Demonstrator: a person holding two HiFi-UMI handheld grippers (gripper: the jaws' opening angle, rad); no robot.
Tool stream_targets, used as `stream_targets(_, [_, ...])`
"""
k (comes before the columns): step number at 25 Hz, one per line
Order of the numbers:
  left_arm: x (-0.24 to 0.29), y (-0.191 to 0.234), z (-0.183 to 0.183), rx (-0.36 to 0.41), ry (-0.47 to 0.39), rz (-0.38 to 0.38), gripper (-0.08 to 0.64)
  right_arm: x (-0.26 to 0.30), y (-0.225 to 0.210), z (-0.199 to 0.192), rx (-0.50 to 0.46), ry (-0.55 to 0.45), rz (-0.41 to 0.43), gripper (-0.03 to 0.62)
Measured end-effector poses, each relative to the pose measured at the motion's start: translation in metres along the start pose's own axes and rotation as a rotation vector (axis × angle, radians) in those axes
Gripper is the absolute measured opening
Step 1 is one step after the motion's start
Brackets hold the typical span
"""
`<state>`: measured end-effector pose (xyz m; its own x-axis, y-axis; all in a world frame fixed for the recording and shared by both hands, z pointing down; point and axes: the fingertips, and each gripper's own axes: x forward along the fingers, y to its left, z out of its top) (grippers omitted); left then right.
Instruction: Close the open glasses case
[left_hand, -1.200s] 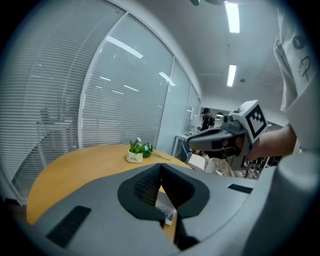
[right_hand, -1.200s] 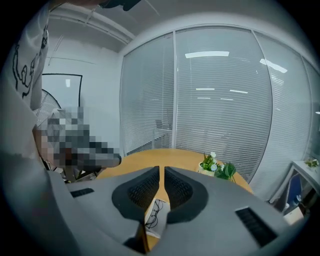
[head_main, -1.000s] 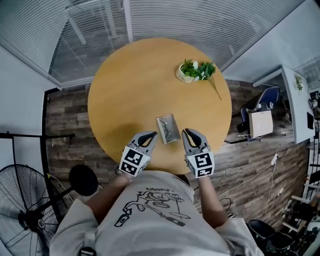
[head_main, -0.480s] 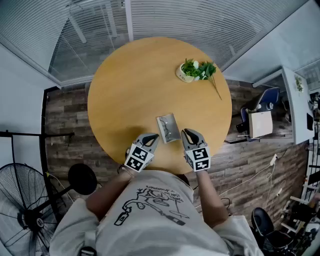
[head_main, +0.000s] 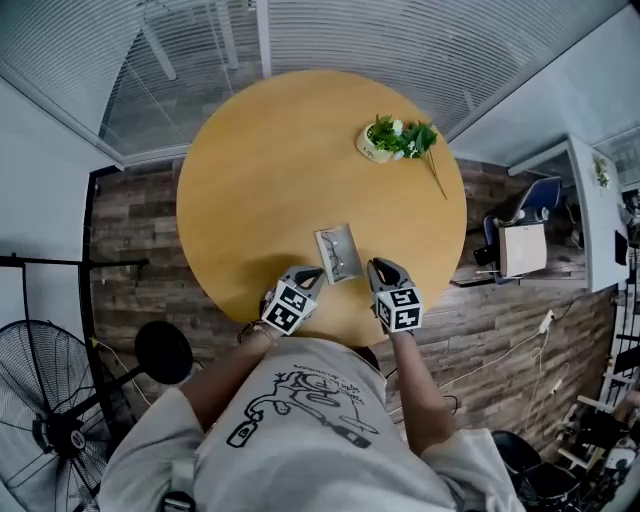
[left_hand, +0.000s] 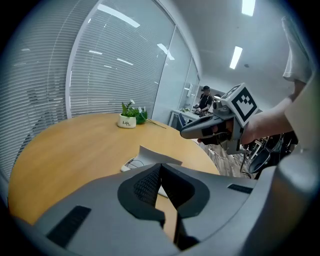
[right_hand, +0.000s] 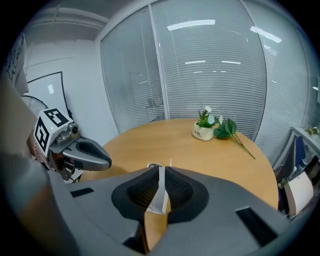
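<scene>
Approach step: left gripper (head_main: 312, 273) and right gripper (head_main: 376, 265) flank open glasses case (head_main: 338, 253), both pinched closed, empty (right shows hairline gap). Next: likely nudge raised lid (left_hand: 157, 157) down.

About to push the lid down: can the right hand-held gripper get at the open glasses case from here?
Probably yes. The glasses case lies just ahead and to the left of the right hand-held gripper, with only bare table between them and nothing in the way.
</scene>
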<state>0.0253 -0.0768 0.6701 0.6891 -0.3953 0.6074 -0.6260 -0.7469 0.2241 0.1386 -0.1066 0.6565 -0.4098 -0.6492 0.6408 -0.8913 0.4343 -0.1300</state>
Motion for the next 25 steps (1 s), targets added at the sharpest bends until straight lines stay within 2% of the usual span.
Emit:
stream_targets(12, [0.029,0.008,-0.028,-0.024,0.077,-0.005,0.018,0.031,-0.02,-0.027,0.098,0.053,0.018,0.049])
stream_targets(17, [0.044,0.011,-0.037,-0.017,0.088,-0.017,0.018,0.042,-0.025,-0.041,0.169,0.073,0.031,0.052])
stream_targets(25, [0.064,0.014,-0.059,-0.057,0.156,-0.052,0.018,0.057,-0.027,-0.05,0.291,0.089,0.067,0.06])
